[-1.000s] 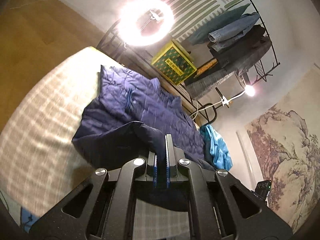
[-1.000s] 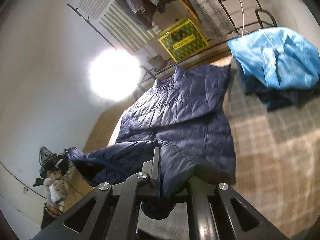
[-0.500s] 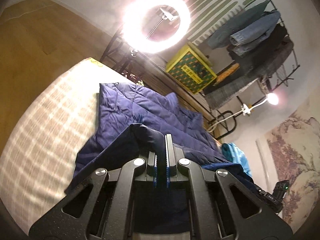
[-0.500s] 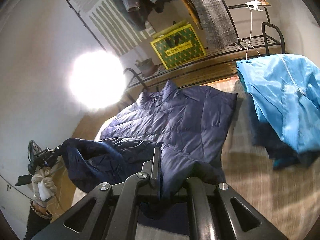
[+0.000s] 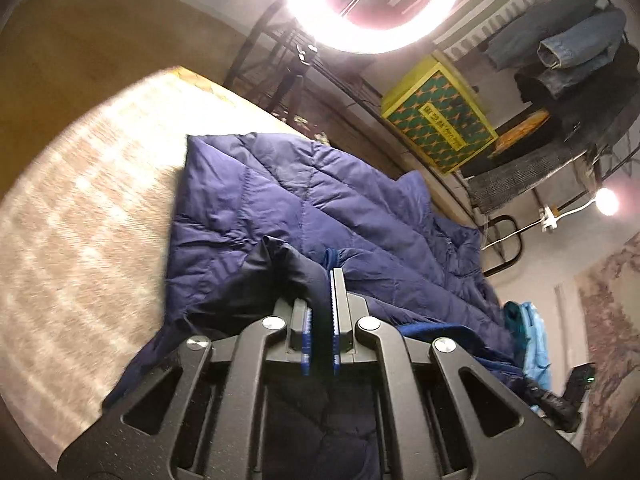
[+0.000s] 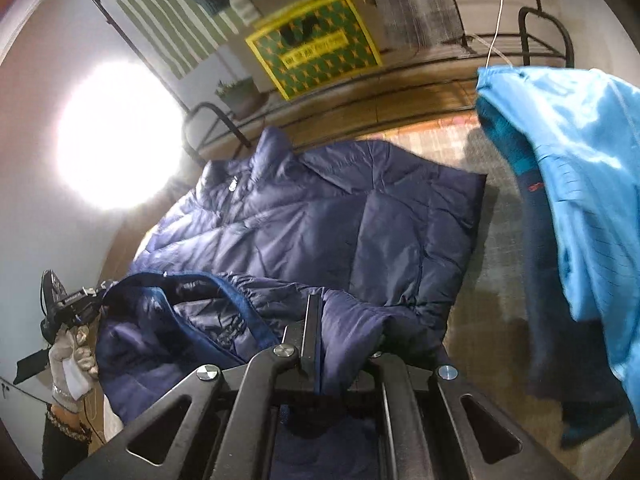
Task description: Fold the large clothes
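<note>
A navy quilted puffer jacket (image 5: 304,208) lies on a beige checked bed cover (image 5: 88,216), collar toward the far rack. My left gripper (image 5: 320,300) is shut on the jacket's near hem and holds it lifted over the body. My right gripper (image 6: 320,336) is shut on the other end of the same hem of the jacket (image 6: 320,220), which drapes over its fingers. The lifted hem spans between the two grippers, and the left gripper (image 6: 76,304) with a gloved hand shows at the left of the right wrist view.
A light blue garment (image 6: 580,184) over a dark one lies on the bed to the right of the jacket; it also shows in the left wrist view (image 5: 528,332). A metal rack with a yellow-green box (image 5: 438,116) and hanging clothes (image 5: 560,52) stands behind. A ring light (image 5: 368,0) glares.
Both grippers have carried the lifted hem forward over the jacket toward the collar. The jacket body now looks nearer and larger in both views.
</note>
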